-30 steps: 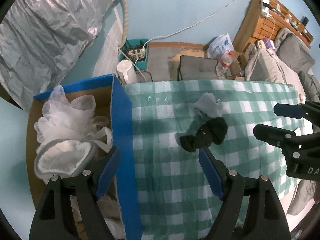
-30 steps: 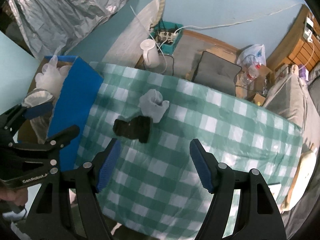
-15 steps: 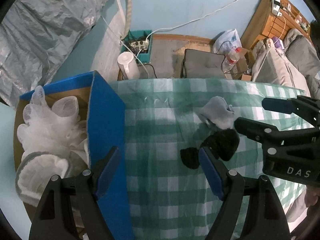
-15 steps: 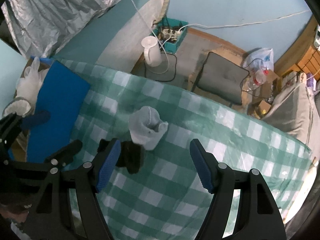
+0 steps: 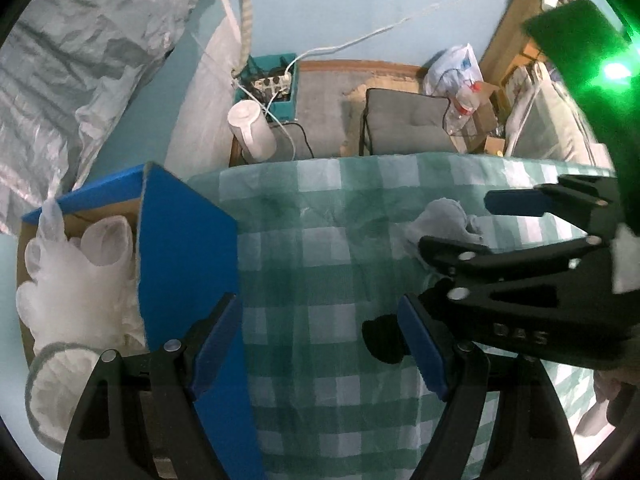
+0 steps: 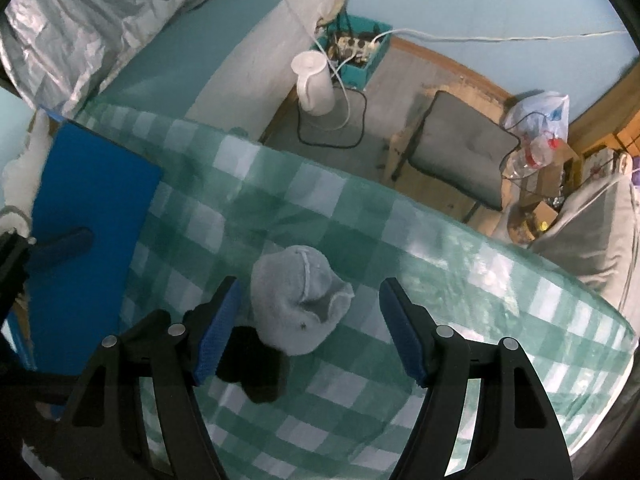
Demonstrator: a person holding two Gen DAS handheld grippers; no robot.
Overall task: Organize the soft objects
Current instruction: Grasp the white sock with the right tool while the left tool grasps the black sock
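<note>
Right wrist view: the right gripper (image 6: pixel 308 322) points steeply down over a surface covered with a green-and-white checked cloth (image 6: pixel 460 280). Its jaws stand apart and empty. A crumpled pale grey sock (image 6: pixel 296 300) lies on the cloth between the two blue pads, touching neither. A black sock (image 6: pixel 252 372) lies touching the grey one, partly tucked under it and behind the left-hand pad.

To take the grey sock cleanly, my judgement is that the jaws should drop until the pads flank its bunched middle, then close on that alone. The black sock sits so close that it could be pinched along with it, so aiming a little away from it would help.

Left wrist view: the left gripper (image 5: pixel 316 344) also has its jaws apart with nothing between them. It hangs over the cloth beside a cardboard box with blue outer walls (image 5: pixel 180 248), which stands at the left edge of the surface. Inside the box lie soft white items (image 5: pixel 76 276): puffy white pieces and what looks like a white piece with a grey rim. The black sock peeks out just beside its right pad, and the right gripper crosses the frame above it.
</note>
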